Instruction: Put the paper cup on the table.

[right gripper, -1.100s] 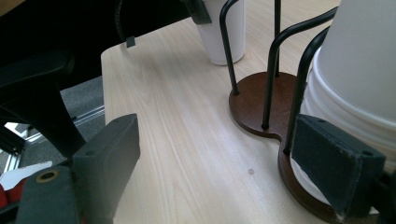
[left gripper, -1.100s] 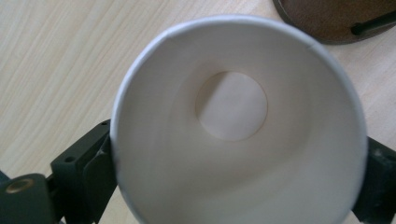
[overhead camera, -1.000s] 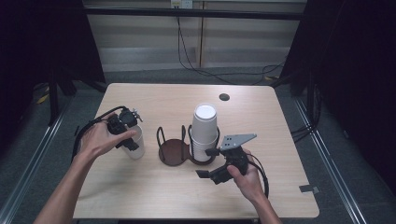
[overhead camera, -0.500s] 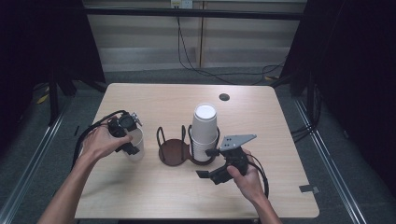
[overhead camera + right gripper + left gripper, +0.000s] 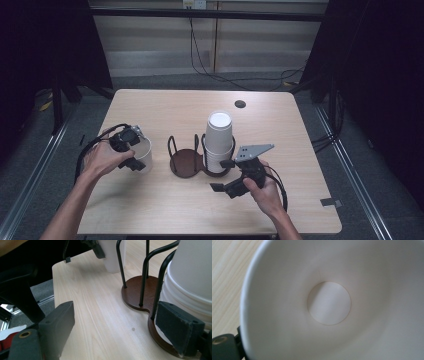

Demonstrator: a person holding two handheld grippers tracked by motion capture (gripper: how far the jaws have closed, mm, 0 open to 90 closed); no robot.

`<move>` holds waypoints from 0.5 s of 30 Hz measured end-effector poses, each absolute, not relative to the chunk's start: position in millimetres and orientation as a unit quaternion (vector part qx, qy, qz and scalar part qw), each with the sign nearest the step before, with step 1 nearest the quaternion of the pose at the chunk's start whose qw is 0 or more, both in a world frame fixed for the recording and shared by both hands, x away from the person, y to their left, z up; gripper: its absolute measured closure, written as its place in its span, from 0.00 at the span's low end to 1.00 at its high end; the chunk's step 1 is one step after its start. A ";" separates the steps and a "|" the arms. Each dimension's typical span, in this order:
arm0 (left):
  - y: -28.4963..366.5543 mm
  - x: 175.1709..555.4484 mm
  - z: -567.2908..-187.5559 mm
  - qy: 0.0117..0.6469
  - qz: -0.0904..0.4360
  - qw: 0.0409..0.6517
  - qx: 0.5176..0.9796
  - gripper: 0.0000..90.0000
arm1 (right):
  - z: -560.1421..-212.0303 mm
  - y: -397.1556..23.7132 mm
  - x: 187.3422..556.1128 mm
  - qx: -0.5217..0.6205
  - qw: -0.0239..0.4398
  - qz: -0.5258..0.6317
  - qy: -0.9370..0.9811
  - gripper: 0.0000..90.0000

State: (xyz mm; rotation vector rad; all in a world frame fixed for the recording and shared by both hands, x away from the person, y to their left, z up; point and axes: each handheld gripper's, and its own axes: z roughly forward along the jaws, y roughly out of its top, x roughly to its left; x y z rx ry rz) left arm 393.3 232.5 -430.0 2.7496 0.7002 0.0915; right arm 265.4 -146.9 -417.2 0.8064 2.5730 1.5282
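Looks like cup sorting: the left claw (image 5: 131,150) holds a single paper cup (image 5: 142,155) at the frame's left-centre, beside the holder (image 5: 186,162). Right claw (image 5: 227,176) sits wide open by the cup stack (image 5: 219,142). Next move is probably dropping that cup into the empty ring, so it needs lining up.

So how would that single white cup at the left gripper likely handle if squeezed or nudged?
The white cup looks thin-walled and empty, so it is probably light and would dent under a hard squeeze. Standing alone on the table, it would likely slide or tip if nudged.
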 end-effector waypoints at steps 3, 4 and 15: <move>242.5 391.9 -432.7 0.252 0.024 0.164 0.953 0.06 | -418.8 -146.6 266.1 0.262 0.021 0.491 0.830 0.18; 245.8 391.1 -432.9 0.255 0.027 0.171 0.951 0.06 | -419.5 -145.9 266.2 0.262 0.019 0.490 0.832 0.18; 263.3 376.9 -432.6 0.253 0.012 0.219 0.942 0.06 | -421.0 -146.4 267.6 0.272 0.021 0.487 0.830 0.18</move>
